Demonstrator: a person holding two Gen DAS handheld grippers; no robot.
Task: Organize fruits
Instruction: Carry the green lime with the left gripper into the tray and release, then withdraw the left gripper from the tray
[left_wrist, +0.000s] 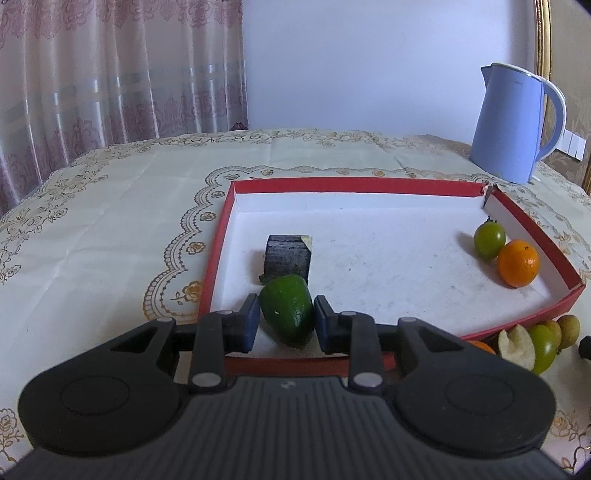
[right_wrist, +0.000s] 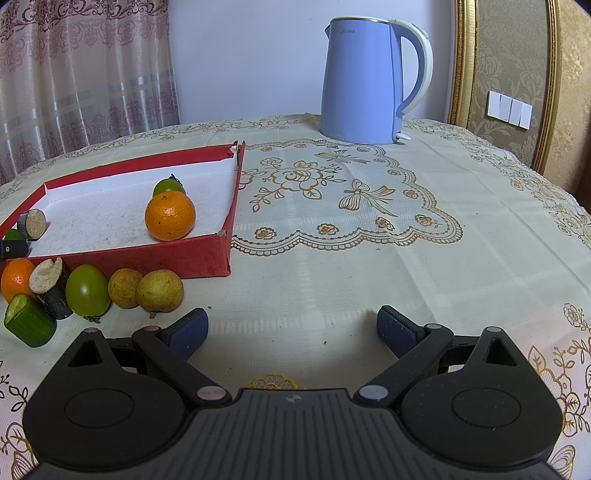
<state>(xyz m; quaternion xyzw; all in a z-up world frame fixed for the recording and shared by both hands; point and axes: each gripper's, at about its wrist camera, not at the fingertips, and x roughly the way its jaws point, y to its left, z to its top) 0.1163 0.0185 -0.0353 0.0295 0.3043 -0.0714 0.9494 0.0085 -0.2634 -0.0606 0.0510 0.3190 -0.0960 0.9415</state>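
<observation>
My left gripper (left_wrist: 286, 323) is over the near edge of the red tray (left_wrist: 354, 184). Its pads sit on both sides of a green cucumber piece (left_wrist: 288, 312); a small gap shows at the left pad. A dark sugarcane piece (left_wrist: 287, 260) stands just beyond it in the tray. A green fruit (left_wrist: 489, 240) and an orange (left_wrist: 518, 263) lie in the tray's right part, also in the right wrist view (right_wrist: 170, 216). My right gripper (right_wrist: 291, 332) is open and empty above the tablecloth. Loose fruits lie before the tray: two brown fruits (right_wrist: 160, 291), a green fruit (right_wrist: 87, 290), a sugarcane piece (right_wrist: 50, 286), a cucumber piece (right_wrist: 29, 325), an orange (right_wrist: 14, 277).
A blue electric kettle (right_wrist: 360, 79) stands at the back of the table, right of the tray. The table carries a cream embroidered cloth (right_wrist: 369, 229). Curtains hang behind on the left; a gold-framed panel and wall switches are on the right.
</observation>
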